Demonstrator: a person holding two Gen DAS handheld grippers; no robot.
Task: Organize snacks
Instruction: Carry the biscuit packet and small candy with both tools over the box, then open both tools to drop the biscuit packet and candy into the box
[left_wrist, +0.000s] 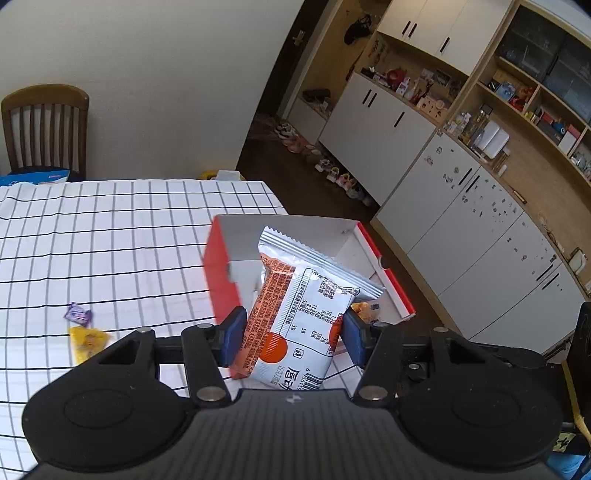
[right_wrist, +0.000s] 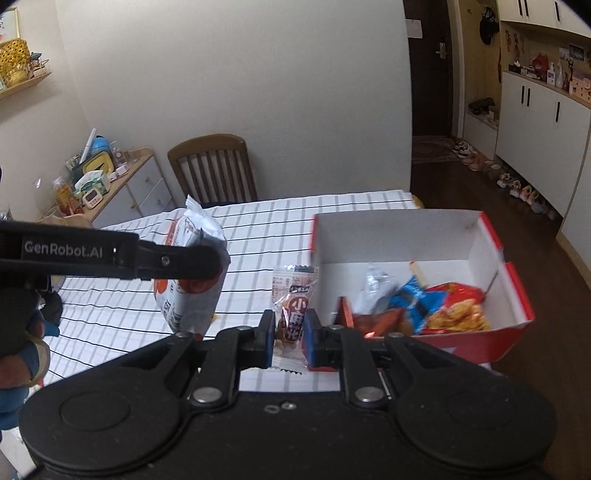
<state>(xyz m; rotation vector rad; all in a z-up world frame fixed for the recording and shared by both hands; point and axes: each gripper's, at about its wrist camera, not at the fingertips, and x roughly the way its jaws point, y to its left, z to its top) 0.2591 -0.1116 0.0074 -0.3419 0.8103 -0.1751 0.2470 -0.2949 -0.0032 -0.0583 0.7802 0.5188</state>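
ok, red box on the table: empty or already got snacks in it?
Not empty. The right wrist view shows several packets lying in the red box, among them a blue packet and an orange-red crisp bag.

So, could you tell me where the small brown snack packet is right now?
In the right wrist view, the small brown snack packet is clamped in the right gripper, lifted above the checked tablecloth, just left of the red box.

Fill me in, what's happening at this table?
A person is sorting snacks with two handheld grippers. The left gripper is shut on a silver-and-orange packet; the right gripper is shut on a small clear-wrapped snack. Both are near the red box, which already holds several packets. Two candies remain on the checked tablecloth.
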